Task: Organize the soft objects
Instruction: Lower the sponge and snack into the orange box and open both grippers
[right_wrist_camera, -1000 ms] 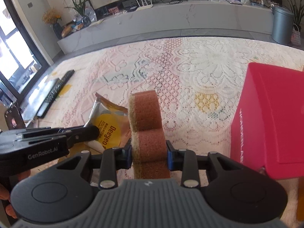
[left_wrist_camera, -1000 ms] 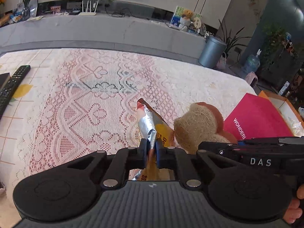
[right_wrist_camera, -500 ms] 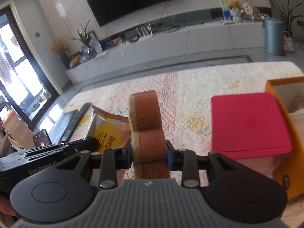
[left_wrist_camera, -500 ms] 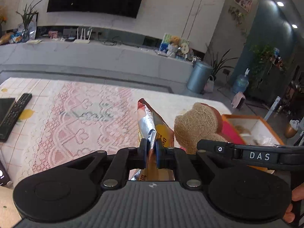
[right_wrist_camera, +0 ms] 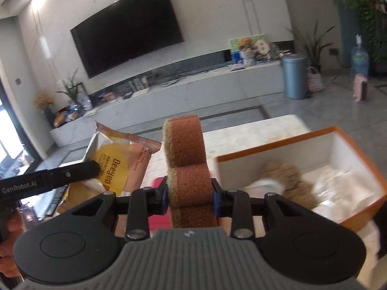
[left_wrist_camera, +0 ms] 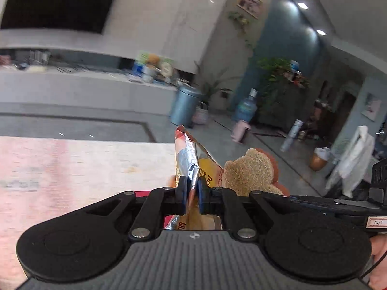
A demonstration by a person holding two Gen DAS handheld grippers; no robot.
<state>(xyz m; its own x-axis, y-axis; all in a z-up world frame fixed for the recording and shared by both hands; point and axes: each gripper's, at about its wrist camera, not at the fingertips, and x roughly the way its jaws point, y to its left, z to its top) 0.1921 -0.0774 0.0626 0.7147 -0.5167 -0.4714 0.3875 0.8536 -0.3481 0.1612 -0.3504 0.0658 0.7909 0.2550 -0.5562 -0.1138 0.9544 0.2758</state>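
Both claws loaded, held side by side above the table.

Snack packet (left_wrist_camera: 191, 169) stands upright, pinched between the left gripper (left_wrist_camera: 192, 194) pads; scrub sponge (right_wrist_camera: 187, 169) stands on edge, squeezed in the right gripper (right_wrist_camera: 189, 198). Left view shows the sponge's fibrous side just right of the packet. Only the right view shows the orange box (right_wrist_camera: 358, 159) ahead-right, soft items inside, blurred, and the TV (right_wrist_camera: 128, 29).
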